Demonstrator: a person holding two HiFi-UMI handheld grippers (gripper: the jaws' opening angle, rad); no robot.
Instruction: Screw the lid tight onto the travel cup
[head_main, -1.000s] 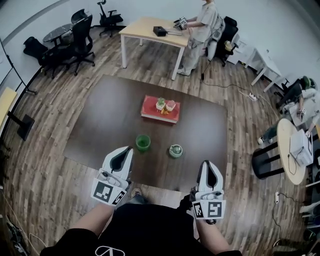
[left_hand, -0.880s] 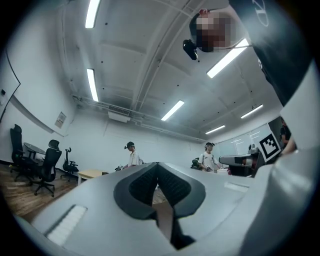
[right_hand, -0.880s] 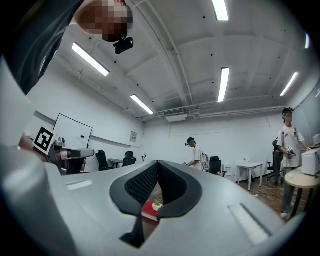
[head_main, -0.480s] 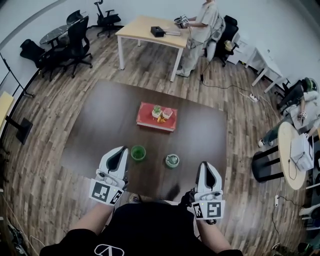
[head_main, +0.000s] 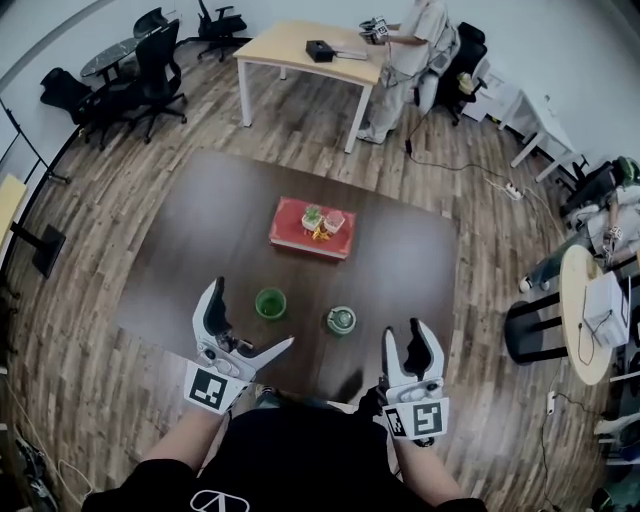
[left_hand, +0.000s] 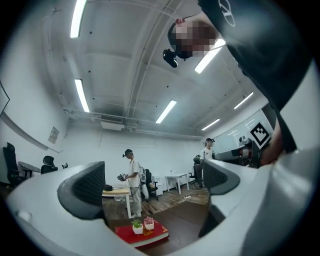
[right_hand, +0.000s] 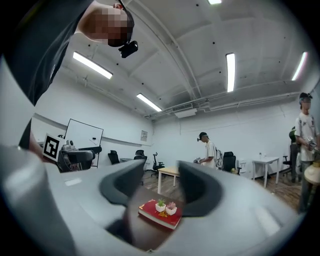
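The small round green travel cup stands lidless on the dark brown table, just beyond the left gripper. That gripper's jaws are opening wide with nothing between them. The cup's round green lid lies apart to its right, ahead and left of the right gripper, whose jaws are opening from a narrow gap, empty. Farther back lies a red book carrying two small potted plants. Around the table are a plank floor, black office chairs and a person at a pale desk.

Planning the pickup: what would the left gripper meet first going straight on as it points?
Likely nothing near: the left gripper, jaws opening and empty, aims level over the table; the green cup just ahead probably lies below its line.
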